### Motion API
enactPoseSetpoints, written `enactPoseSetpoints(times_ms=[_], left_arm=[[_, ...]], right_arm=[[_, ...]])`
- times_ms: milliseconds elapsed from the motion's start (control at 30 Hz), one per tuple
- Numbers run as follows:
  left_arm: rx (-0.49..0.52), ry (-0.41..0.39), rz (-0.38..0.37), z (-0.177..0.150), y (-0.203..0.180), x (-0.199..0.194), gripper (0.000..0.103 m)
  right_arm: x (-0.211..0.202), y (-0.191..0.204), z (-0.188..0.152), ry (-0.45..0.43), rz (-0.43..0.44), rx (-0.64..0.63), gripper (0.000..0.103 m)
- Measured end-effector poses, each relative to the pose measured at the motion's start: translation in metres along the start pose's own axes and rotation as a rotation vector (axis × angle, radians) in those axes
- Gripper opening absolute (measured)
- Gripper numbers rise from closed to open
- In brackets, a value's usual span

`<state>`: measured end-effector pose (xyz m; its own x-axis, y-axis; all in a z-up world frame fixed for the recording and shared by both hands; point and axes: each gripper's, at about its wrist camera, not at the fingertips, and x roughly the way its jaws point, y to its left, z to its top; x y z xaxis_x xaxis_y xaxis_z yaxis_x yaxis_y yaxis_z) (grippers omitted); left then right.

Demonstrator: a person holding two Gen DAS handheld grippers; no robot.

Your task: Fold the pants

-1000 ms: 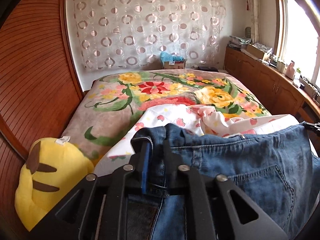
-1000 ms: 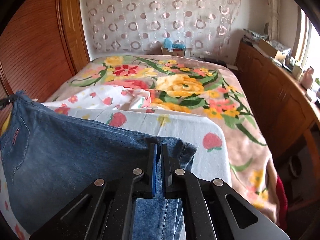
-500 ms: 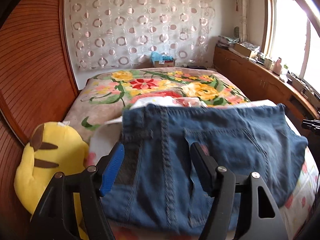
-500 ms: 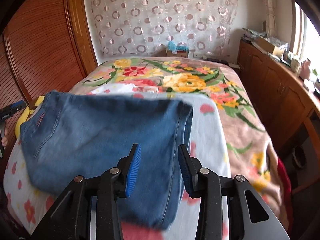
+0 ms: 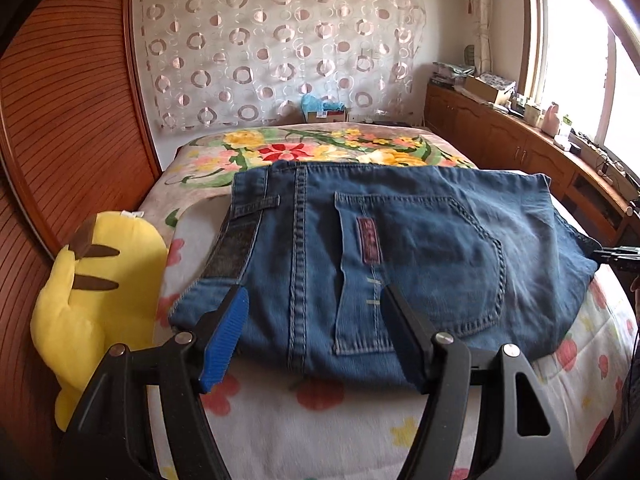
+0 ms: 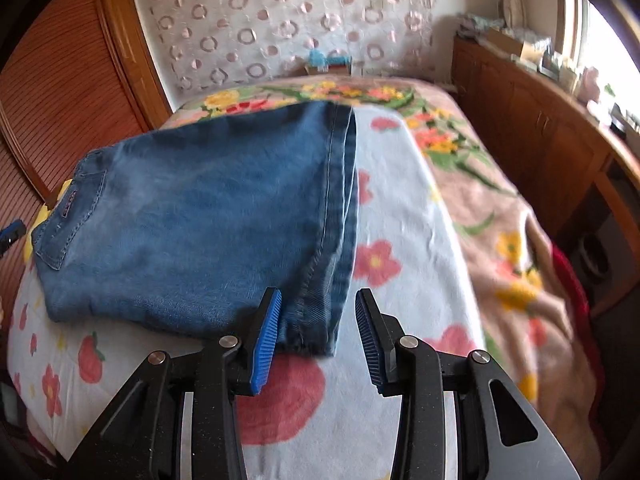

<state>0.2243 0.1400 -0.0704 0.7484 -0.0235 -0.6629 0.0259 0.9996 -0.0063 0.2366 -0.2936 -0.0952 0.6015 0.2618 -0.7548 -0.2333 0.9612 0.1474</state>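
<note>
Denim pants (image 5: pixel 400 248) lie folded, released; left hand-held gripper (image 5: pixel 316 332) gapes wide, right hand-held gripper (image 6: pixel 318 334) half-spread.

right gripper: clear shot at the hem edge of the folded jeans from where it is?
Probably yes. The right gripper is open with the hem corner of the jeans lying just ahead between its fingers, flat on the white flowered sheet; nothing sits in between.

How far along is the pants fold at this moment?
Done: the blue denim pants lie folded into a compact stack on the flower-print white sheet. In hand: nothing; left gripper and right gripper are open, off the cloth. Left: perhaps squaring the edges.
</note>
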Motion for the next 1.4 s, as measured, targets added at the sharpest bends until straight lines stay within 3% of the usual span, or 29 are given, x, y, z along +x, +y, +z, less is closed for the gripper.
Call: enactPoseSetpoints(times_ms=[400,767,1167,1400], left_arm=[[-0.079,0.021,0.059,-0.022,0.014,-0.002,0.069],[-0.172,0.076,0.153,-0.018,0.05,0.027,0.069],[-0.254,0.125,0.126,-0.017,0.071,0.051,0.069],[-0.222,0.118,0.158,-0.017,0.07,0.053,0.064]], right_arm=[[0.006,0.015,-0.003,-0.013,-0.043,-0.071,0.037],[0.007,0.018,-0.01,-0.029,-0.046,-0.108,0.035],[0.007,0.017,-0.009,-0.034,-0.036,-0.103,0.035],[0.008,0.016,-0.007,-0.018,-0.004,-0.084,0.021]])
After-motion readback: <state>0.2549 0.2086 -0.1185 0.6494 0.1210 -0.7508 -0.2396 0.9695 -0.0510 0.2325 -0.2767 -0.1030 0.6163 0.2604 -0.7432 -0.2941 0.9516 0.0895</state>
